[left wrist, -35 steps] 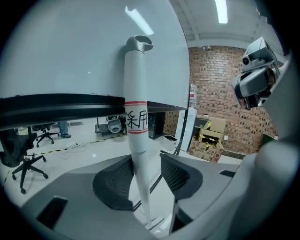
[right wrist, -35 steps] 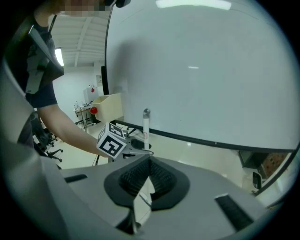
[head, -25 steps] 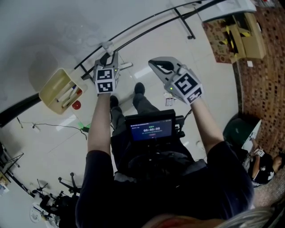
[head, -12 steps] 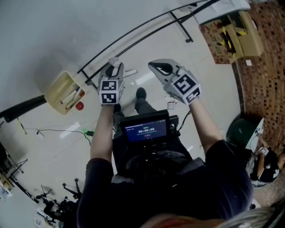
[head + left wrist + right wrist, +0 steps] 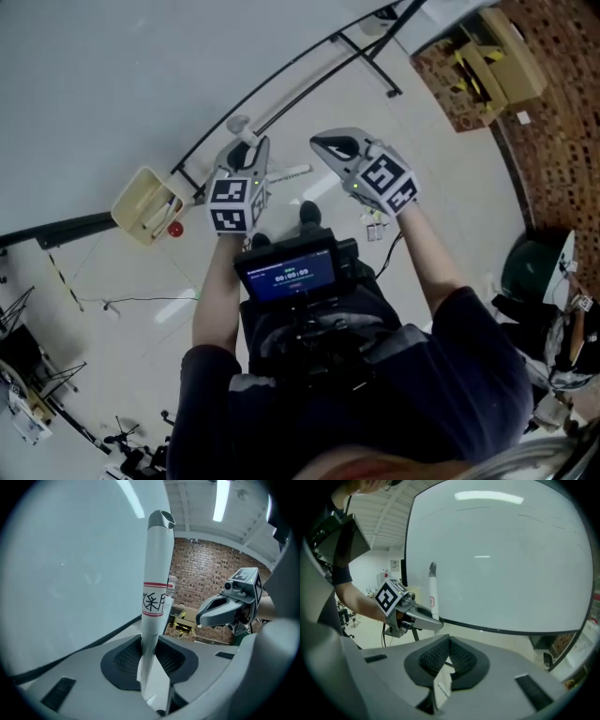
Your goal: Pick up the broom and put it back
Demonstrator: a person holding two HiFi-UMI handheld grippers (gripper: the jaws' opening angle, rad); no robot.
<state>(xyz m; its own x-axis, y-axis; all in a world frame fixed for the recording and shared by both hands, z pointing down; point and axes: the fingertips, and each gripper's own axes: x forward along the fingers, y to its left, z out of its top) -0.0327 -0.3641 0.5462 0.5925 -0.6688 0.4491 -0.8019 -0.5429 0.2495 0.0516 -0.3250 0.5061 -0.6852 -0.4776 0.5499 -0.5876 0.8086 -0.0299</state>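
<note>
The broom shows as a pale grey handle with a red-lined label, standing upright. My left gripper is shut on it, pads pressing both sides of the handle. In the head view the left gripper holds the handle in front of the whiteboard, and the broom's top end pokes out above it. The right gripper view shows the broom upright in the left gripper. My right gripper is shut with nothing between its pads; it hovers to the right of the left one, apart from the broom.
A large whiteboard with a black frame stands just ahead; its black floor rails run across the floor. A yellowish bin sits at the left by a red object. Cardboard boxes lie at the far right on brick-patterned flooring.
My left gripper has risen with the broom handle in it and drifted slightly right. The right gripper has shifted a little and stays shut.
</note>
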